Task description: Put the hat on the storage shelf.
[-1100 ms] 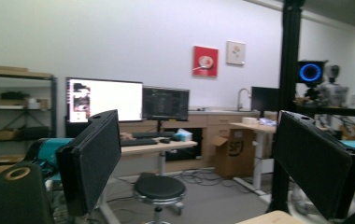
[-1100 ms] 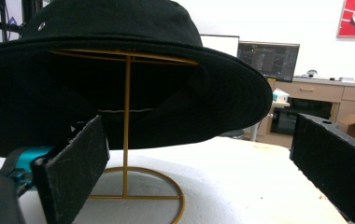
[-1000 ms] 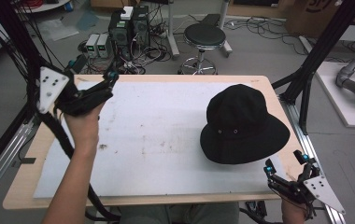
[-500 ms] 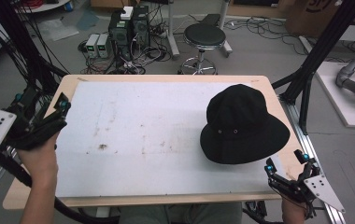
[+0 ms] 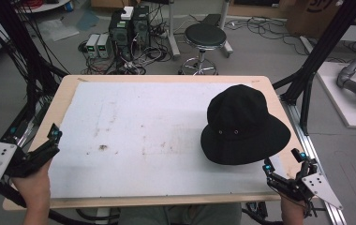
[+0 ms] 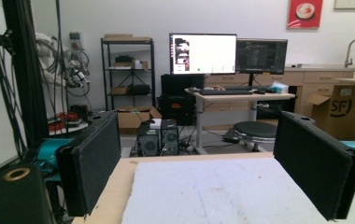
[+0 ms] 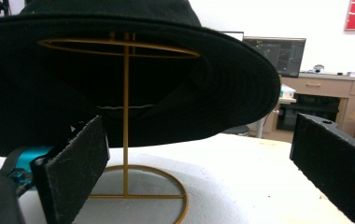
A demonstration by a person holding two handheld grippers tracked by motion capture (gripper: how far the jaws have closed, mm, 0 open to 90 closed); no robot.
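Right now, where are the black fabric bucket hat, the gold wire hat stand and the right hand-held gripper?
Black fabric bucket hat [image 5: 241,117]: high view, on the crown.
Gold wire hat stand [image 7: 126,116]: right gripper view, on the upright rod.
Right hand-held gripper [image 5: 283,160]: high view, between its fingertips.

table: pale wood, covered by a white mat with dark specks left of centre. on the floor beyond the far edge: black round stool, two computer towers amid tangled cables. left gripper view: two monitors on a desk, metal shelving at left, cardboard box at right.
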